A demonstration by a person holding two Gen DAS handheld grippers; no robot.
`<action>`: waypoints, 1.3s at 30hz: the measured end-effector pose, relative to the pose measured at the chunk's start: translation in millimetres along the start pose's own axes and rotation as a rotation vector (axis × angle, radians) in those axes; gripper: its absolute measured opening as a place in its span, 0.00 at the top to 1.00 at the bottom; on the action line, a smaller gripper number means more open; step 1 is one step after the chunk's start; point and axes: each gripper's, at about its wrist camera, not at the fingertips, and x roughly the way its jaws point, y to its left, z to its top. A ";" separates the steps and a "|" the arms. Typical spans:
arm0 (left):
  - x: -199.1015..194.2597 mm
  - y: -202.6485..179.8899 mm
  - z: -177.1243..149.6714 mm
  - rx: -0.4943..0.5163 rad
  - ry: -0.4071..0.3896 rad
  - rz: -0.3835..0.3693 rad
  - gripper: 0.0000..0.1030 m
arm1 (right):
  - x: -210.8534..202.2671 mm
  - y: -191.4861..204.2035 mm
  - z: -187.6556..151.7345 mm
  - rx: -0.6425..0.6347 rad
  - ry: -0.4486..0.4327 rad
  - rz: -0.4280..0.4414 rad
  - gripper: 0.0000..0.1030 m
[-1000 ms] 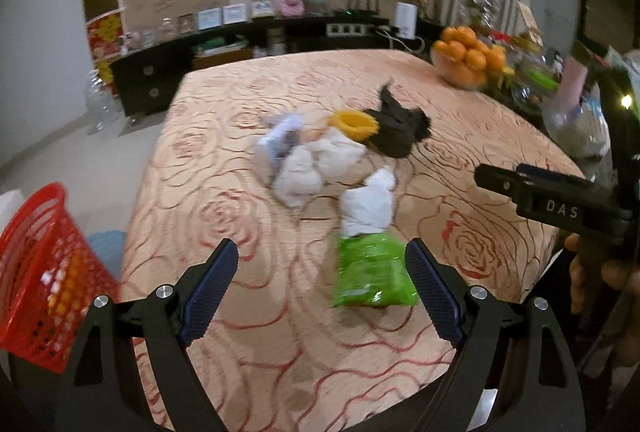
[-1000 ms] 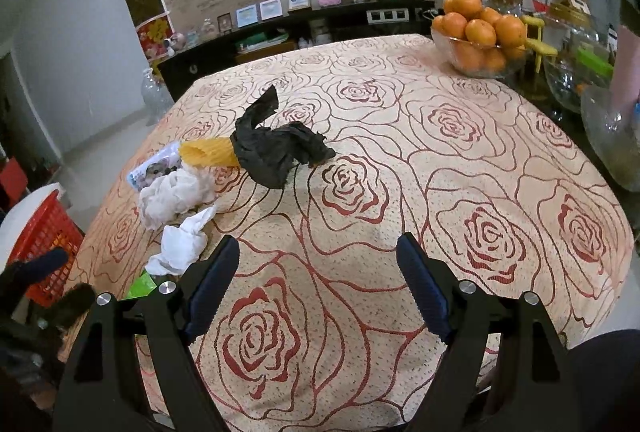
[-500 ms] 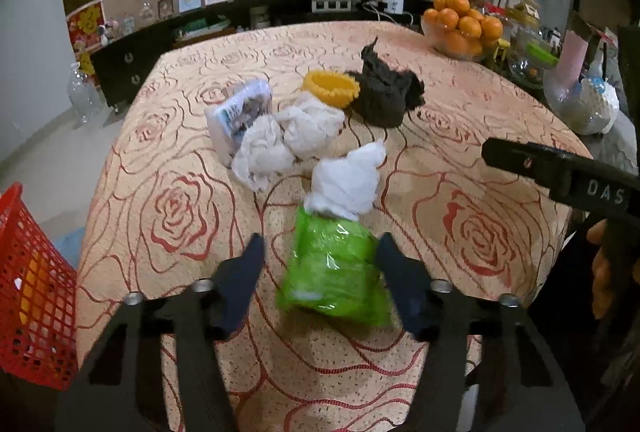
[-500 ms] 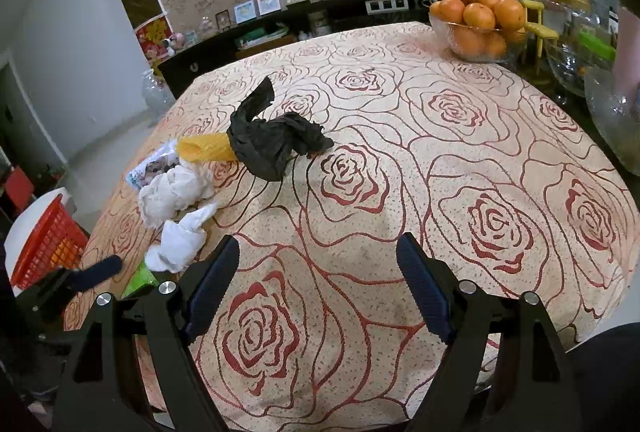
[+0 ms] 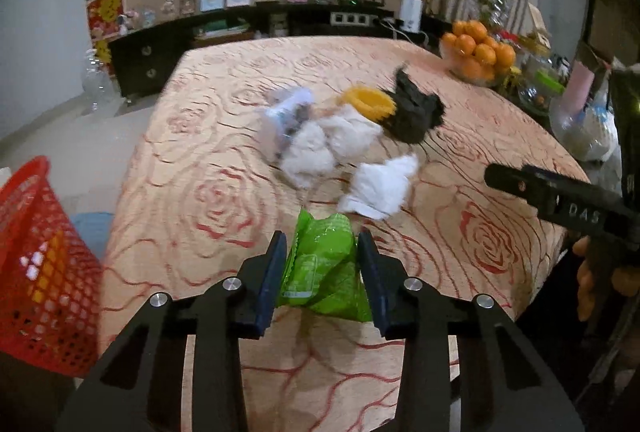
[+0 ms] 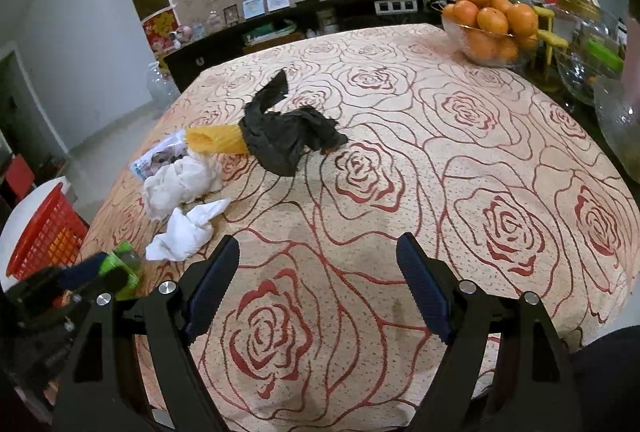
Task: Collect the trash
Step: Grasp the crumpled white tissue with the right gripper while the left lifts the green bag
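Left gripper (image 5: 322, 260) jaws just closing, clamped on green wrapper (image 5: 325, 272) at table (image 5: 224, 216) edge, right gripper (image 6: 318, 280) jaws apart, empty, above tablecloth.

Black tongs (image 5: 322, 264), blue ribbed pads (image 5: 272, 276)

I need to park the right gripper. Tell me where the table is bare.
Bare: the cloth between the black bag and the orange bowl, and before the right gripper. Crowded: the tissues, yellow cup and green wrapper.
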 end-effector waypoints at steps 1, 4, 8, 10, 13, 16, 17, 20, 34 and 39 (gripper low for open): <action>-4.1 5.9 0.7 -0.015 -0.009 0.013 0.65 | -0.1 2.0 -0.2 -0.008 -0.003 0.004 0.24; -11.7 18.1 2.5 -0.041 -0.027 0.045 0.65 | -0.1 7.1 -0.1 -0.026 -0.011 0.014 0.24; -20.6 31.4 4.9 -0.063 -0.054 0.102 0.65 | 2.5 13.8 -1.3 -0.050 -0.009 0.020 0.24; -24.6 36.0 5.2 -0.066 -0.067 0.136 0.65 | 4.3 17.3 -2.4 -0.063 -0.006 0.021 0.24; -29.9 41.7 6.2 -0.071 -0.083 0.169 0.65 | 6.8 22.5 -3.7 -0.083 -0.003 0.024 0.24; -35.1 47.6 7.3 -0.087 -0.097 0.191 0.65 | 10.6 29.4 -5.1 -0.100 0.002 0.030 0.24; -36.9 50.3 7.7 -0.094 -0.102 0.201 0.65 | 11.9 31.7 -5.2 -0.103 0.005 0.037 0.24; -39.4 55.7 7.9 -0.110 -0.106 0.209 0.65 | 18.1 42.2 -6.5 -0.118 0.022 0.064 0.24; -42.2 65.8 4.8 -0.130 -0.103 0.228 0.65 | 65.1 99.2 7.6 -0.219 0.063 0.095 0.24; -39.8 63.5 4.5 -0.117 -0.099 0.235 0.65 | 72.3 107.0 6.0 -0.250 0.062 0.066 0.27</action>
